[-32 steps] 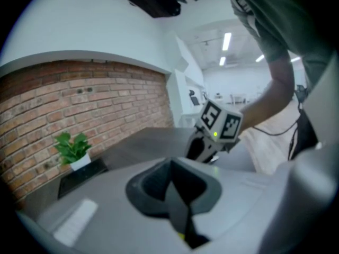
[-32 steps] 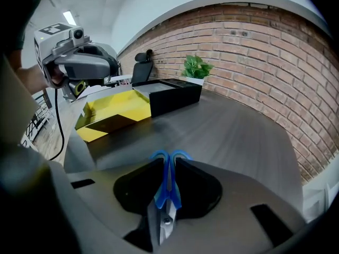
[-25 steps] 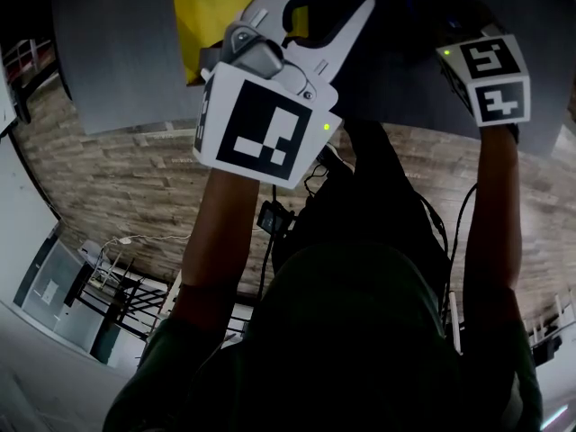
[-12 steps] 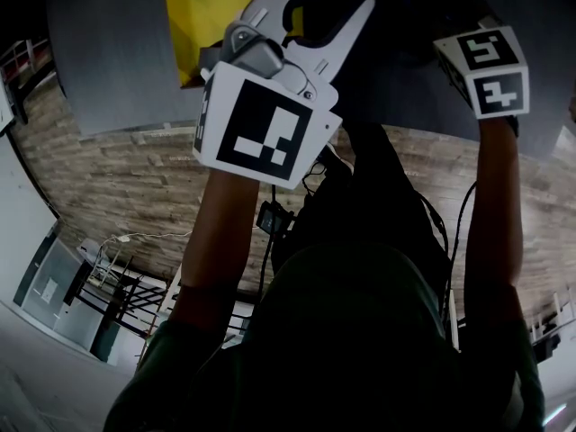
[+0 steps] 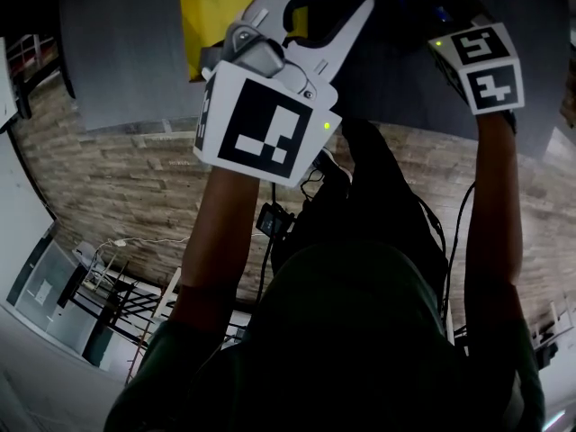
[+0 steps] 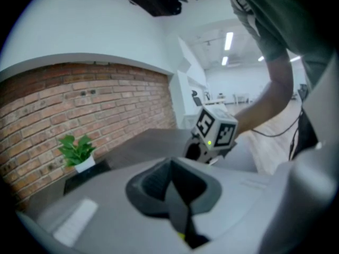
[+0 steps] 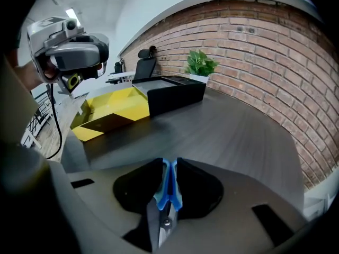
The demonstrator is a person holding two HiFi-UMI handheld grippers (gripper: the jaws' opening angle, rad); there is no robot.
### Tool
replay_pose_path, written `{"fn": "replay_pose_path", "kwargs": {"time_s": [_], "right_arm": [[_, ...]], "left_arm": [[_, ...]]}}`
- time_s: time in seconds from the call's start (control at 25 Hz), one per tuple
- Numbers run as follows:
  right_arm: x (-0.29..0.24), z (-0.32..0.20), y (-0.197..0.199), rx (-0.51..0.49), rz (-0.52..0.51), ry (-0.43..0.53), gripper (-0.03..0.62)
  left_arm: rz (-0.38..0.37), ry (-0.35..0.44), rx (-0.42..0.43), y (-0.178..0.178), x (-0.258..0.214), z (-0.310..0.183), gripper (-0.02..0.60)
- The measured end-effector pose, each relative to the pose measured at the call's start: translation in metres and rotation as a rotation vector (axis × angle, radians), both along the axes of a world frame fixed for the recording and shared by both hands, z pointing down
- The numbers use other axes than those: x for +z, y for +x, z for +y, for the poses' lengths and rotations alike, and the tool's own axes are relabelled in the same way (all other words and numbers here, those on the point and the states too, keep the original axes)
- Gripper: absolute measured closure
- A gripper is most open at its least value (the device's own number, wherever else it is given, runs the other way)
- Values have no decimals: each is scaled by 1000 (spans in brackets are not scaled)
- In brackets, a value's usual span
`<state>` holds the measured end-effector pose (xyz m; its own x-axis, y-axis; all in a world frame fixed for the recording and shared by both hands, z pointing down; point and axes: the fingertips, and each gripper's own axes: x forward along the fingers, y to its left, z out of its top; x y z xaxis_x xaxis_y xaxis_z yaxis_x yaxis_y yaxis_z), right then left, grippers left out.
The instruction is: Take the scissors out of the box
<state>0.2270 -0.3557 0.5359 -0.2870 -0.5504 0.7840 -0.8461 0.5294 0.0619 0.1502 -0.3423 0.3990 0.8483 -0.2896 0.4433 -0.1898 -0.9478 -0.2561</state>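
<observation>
Slippage is the worry here tbh: the right gripper [image 7: 168, 165] only has the scissors [image 7: 171, 194] by the blue part, squeezed flat between its 2 fingers [image 7: 198, 187], with the metal blades and pivot trailing back toward the camera. A thin, smooth thing clamped like that could twist or slide out if the person swings the hand fast or eases the squeeze, and then it drops onto the table [image 7: 233, 131]. The blades look shut, so a poke seems less likely. The left gripper [image 6: 170, 167] is near though, so a careless swing could knock the 2 together.

Fingers: the right ones are clamped on the scissors, with no gap showing past the blue. The left ones [image 6: 151, 184] are pressed together too, with nothing clear between them. A tiny yellowish speck sits low at the seam, too small to call.

Further out, the scissors are up over the table, well apart from the yellow box [image 7: 108, 112], so they look out already. What's left is probably just a safe put-down.
</observation>
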Motion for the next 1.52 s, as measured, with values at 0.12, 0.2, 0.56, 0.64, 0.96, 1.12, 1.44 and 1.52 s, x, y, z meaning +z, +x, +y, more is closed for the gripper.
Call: {"fn": "replay_pose_path", "kwargs": {"time_s": [0.12, 0.2, 0.56, 0.64, 0.96, 1.12, 1.44, 1.52], "right_arm": [[-13, -1, -2, -5, 8, 26, 518], [-24, 0, -1, -10, 13, 48, 517], [-99, 3, -21, -57, 43, 186, 521], [-120, 7, -29, -70, 51, 224, 530], [-231, 31, -66, -124, 72, 415, 570], [-292, 51, -98, -170, 83, 537, 586], [-389, 120, -159, -272, 73, 720, 586], [-415, 144, -180, -294, 56, 759, 587]], "left_arm": [[2, 21, -5, -4, -10, 3, 583], [5, 40, -9, -4, -20, 7, 583], [23, 148, -53, -34, -79, 19, 583], [25, 172, -64, -44, -93, 25, 583], [39, 292, -136, -100, -167, 52, 583], [39, 364, -192, -139, -202, 72, 583], [39, 462, -279, -206, -258, 144, 583], [44, 485, -305, -226, -277, 170, 583]]}}
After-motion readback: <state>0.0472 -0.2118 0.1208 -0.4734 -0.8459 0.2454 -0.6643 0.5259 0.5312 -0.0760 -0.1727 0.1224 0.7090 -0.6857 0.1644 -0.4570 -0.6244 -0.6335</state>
